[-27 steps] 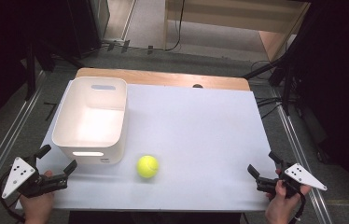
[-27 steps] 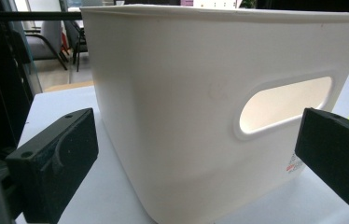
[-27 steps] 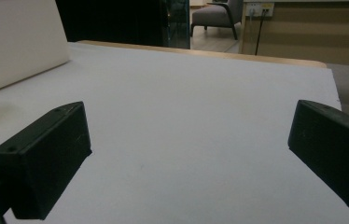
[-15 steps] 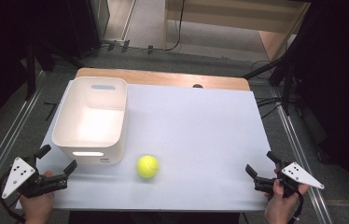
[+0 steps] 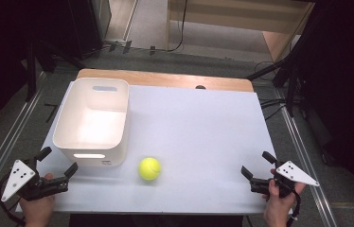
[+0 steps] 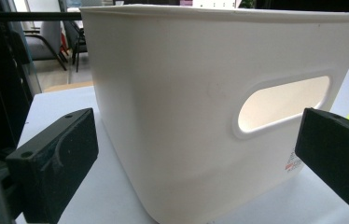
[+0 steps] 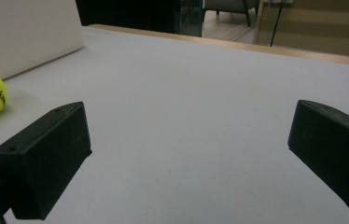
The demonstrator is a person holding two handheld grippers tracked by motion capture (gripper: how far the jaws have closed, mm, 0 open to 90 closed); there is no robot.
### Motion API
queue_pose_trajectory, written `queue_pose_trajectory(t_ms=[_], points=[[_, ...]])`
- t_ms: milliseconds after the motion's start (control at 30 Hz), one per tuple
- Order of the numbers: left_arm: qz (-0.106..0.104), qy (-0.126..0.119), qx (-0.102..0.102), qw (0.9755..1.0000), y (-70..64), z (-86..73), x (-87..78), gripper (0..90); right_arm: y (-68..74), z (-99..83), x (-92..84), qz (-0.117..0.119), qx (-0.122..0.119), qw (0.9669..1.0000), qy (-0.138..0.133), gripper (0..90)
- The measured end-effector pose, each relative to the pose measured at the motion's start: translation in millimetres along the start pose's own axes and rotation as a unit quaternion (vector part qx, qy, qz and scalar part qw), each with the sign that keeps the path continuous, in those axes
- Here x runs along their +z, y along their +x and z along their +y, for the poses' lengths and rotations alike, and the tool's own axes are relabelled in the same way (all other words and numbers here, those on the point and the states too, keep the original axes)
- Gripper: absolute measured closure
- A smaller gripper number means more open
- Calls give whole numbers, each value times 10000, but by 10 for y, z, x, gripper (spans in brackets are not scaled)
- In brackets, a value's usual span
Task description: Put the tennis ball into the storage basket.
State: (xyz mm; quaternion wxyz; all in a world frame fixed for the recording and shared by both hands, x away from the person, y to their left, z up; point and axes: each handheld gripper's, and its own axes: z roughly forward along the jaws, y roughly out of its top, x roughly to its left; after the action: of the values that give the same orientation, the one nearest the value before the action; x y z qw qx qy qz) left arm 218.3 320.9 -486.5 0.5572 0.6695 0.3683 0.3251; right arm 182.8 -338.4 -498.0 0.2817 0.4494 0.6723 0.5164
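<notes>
Yellow tennis ball (image 5: 150,168) on table, well apart from both grippers' fingers

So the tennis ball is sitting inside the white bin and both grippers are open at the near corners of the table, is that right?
Not quite. The tennis ball isn't inside the white bin; it lies on the table just beside the bin's near right corner, as the high view shows. The rest holds: the left gripper and right gripper are open at the near corners.

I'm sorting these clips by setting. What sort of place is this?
Probably a lab or workshop set up for recording. A white table stands on a bare floor with cables, dark equipment stands surround it, and only a white bin and a tennis ball are laid out.
</notes>
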Motion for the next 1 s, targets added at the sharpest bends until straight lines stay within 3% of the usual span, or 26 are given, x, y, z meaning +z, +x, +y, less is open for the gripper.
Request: queue_pose_trajectory(t_ms=[267,533,1000], points=[[7,14,29,10000,-6,0,7,0,152,133,80,294,-176,9993,160,0],[-5,35,41,10000,-9,0,11,0,213,182,148,512,-159,9980,345,0],[-10,35,43,10000,-9,0,11,0,320,280,253,577,-279,9962,598,0]])
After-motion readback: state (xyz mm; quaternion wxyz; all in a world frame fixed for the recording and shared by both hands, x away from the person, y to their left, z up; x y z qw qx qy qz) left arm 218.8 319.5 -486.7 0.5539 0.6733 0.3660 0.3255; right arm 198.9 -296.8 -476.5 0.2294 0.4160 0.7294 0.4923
